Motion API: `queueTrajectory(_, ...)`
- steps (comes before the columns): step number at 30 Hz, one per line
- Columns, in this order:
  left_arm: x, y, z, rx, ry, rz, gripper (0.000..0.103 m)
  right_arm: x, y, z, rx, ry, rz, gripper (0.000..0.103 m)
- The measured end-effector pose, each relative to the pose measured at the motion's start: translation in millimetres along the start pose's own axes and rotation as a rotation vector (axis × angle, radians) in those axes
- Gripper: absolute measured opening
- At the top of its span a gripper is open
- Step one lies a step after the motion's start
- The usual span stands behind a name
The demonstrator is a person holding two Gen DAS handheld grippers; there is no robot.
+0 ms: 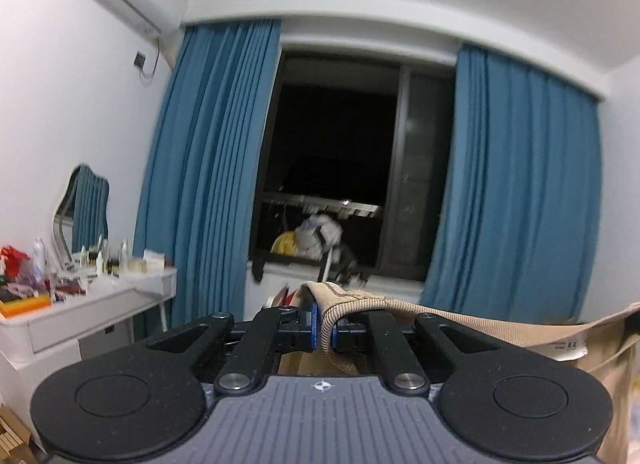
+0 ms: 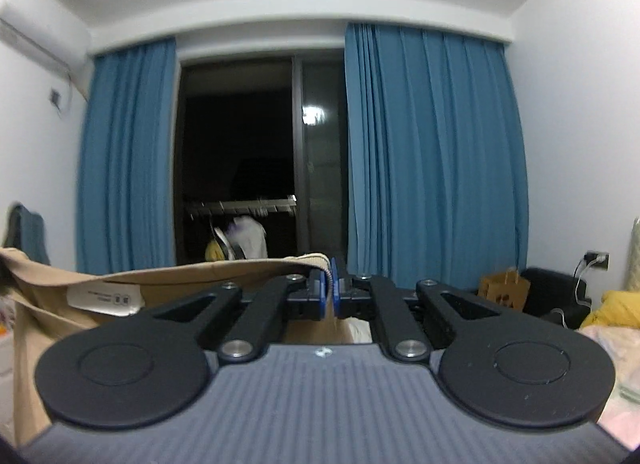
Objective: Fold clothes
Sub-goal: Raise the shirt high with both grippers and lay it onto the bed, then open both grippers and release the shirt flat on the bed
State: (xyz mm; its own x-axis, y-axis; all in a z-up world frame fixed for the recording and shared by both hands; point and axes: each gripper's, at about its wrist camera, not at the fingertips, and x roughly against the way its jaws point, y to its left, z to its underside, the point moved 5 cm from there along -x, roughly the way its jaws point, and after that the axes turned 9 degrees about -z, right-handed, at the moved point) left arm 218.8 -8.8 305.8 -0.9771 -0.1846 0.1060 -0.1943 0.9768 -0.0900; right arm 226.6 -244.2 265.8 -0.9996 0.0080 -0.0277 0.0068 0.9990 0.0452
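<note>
Your left claw (image 1: 325,324) is clamped tight on the ribbed edge of the beige garment (image 1: 460,322), which loops over the blue pads and runs off to the right as a taut band. Your right claw (image 2: 329,291) is likewise closed on the same ribbed edge, with the beige garment (image 2: 168,280) stretching away to the left. A white label (image 2: 105,299) shows on the inside of the cloth there, and the fabric hangs down below it. The garment is held up in the air between your two claws. Beyond them are blue curtains (image 1: 208,168) flanking a dark window (image 1: 336,144). A cluttered white table (image 1: 100,300) with a mirror (image 1: 82,212) stands at the left wall.
</note>
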Motion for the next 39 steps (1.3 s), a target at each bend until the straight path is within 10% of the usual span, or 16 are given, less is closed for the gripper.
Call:
queueTrajectory(9,-280.5,-51.0,244.0,-0.144,0.282,-0.047,0.010,-250.3,-29.7,232.5,0.014,0.306,0.046,0.006)
queueTrajectory(19,-441.4,-52.6,454.4,-0.201,0.611,-0.059,0.006,-385.4,-63.1,447.6,-0.154,0.745,0.015,0.007)
queueTrajectory(26,-444.9,-54.3,461.6,-0.327,0.575,-0.042,0.018,-384.0,-48.7,446.0,-0.089,0.780,-0.054,0.011)
queueTrajectory(28,-436.0,-56.9,449.9,-0.344,0.575,-0.024,0.065,-381.4,-46.6,441.8,-0.093,0.797,-0.086,0.028)
queueTrajectory(30,-422.7,-58.9,434.5,-0.357,0.566,0.005,0.099,-377.5,-50.1,436.6,-0.152,0.806,-0.111,0.075)
queueTrajectory(39,-330.0,-33.0,376.0,-0.325,0.492,0.165,0.102,-344.6,-43.0,409.9,-0.257,0.837,-0.223,0.083)
